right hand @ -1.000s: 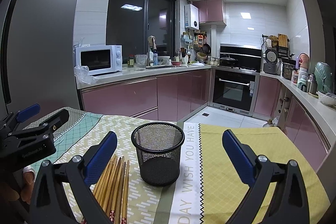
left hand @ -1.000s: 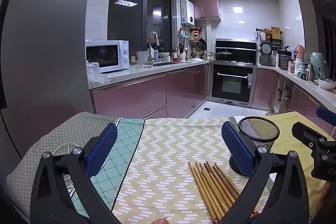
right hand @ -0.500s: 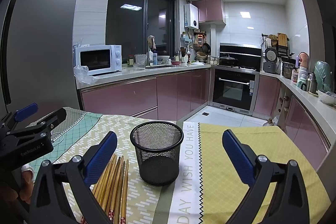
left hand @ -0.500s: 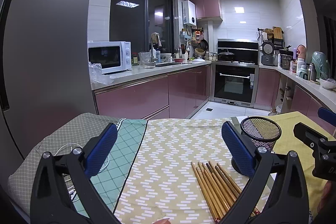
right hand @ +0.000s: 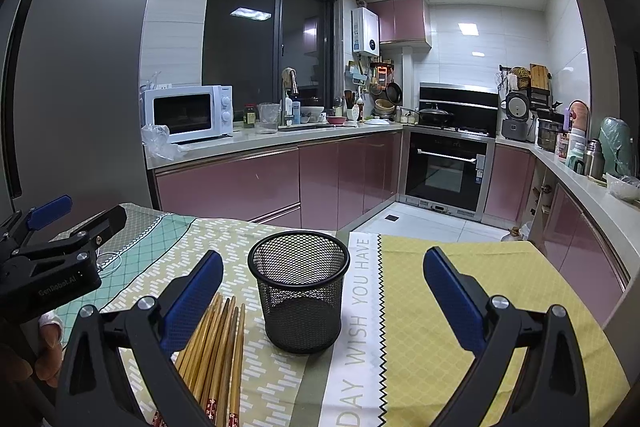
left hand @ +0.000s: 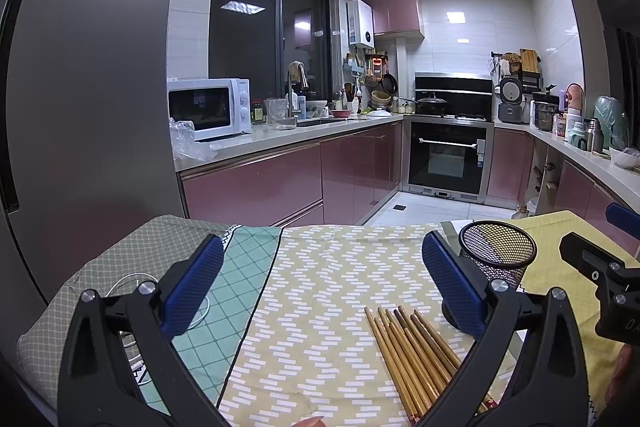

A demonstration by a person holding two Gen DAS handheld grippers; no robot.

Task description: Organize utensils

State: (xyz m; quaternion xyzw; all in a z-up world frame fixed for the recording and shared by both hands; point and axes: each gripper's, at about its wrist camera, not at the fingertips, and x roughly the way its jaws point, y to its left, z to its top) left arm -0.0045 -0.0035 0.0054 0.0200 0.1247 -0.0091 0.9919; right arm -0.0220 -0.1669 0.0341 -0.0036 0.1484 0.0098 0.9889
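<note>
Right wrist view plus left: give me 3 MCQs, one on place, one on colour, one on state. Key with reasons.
1. Where does the bundle of brown wooden chopsticks lie relative to the black wire-mesh cup?
A. Inside it
B. On the cloth to its left
C. On the yellow cloth to its right

2. What colour are the pads on the right gripper fingers?
A. Blue
B. Red
C. White

3. What state is the left gripper in?
A. Shut on a chopstick
B. Shut on the cup
C. Open, holding nothing

Key: 1 B, the chopsticks lie flat on the patterned cloth left of the cup, which is empty. 2 A, both pads show blue. 3 C, its fingers stand wide apart with only cloth between them.
</note>
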